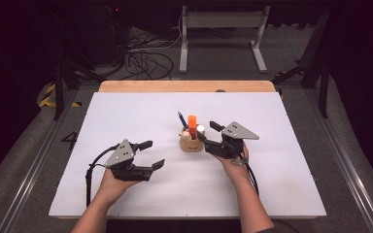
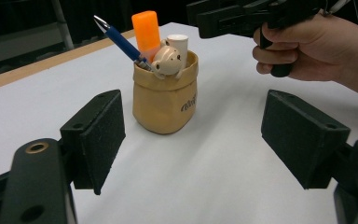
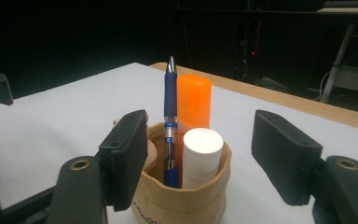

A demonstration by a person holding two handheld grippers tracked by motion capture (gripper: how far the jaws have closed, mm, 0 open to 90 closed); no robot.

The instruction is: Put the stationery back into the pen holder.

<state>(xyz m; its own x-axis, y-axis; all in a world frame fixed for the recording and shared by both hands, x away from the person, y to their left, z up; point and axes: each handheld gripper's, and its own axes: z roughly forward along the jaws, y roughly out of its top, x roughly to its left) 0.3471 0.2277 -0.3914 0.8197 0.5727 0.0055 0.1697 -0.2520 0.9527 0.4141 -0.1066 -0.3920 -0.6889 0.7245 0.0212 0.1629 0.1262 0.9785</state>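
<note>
I've got the right gripper (image 1: 208, 132) hovering at the tan pouch (image 1: 191, 143), which sits mid-table holding a blue pen (image 3: 169, 116), an orange marker (image 3: 194, 105) and a white tube (image 3: 201, 154); its jaws stand partly apart, gripping nothing, the tube just beyond and between them. I judge a drop-off or a pick is in hand, so next I'd lift clear without tipping the pouch. The left gripper (image 1: 154, 154) waits near-left, wide open and empty.

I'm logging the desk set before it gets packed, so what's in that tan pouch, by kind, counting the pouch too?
Tan pouch: 1
Blue pen: 1
Orange marker: 1
White tube: 1
Bear figure: 1
Total: 5
</note>
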